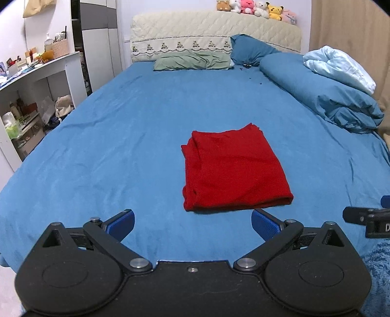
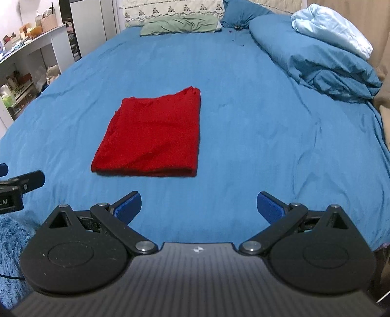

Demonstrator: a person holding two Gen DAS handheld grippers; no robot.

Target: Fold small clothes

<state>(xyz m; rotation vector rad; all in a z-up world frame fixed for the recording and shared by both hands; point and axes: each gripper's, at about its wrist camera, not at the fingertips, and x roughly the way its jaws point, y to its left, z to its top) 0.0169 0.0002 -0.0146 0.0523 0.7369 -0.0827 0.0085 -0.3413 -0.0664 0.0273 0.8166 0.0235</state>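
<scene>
two views along my grippers, both looking over a bed covered by a blue sheet (image 1: 121, 146).

in the left wrist view, my left gripper (image 1: 192, 225) fills the bottom of the frame, its jaws spread wide with nothing between them, only bare sheet. the red garment (image 1: 234, 170) lies folded into a neat rectangle just right of centre, flat on the sheet, a little beyond the blue fingertips (image 1: 121, 223) and touching neither. a black part of my right gripper (image 1: 365, 219) pokes in at the right edge.

in the right wrist view, my right gripper (image 2: 198, 208) sits along the bottom, jaws likewise wide apart and holding nothing. the red garment (image 2: 151, 136) appears left of centre, apart from the fingertips.

toward the top of the left wrist view: a green pillow (image 1: 192, 61) against a cream headboard (image 1: 214, 34), a row of plush toys (image 1: 256, 8) on top of it, a rolled blue duvet (image 1: 329, 95) at upper right with a pale blue cloth (image 1: 341, 65) on it, and a cluttered white shelf unit (image 1: 36, 80) at the left edge.
</scene>
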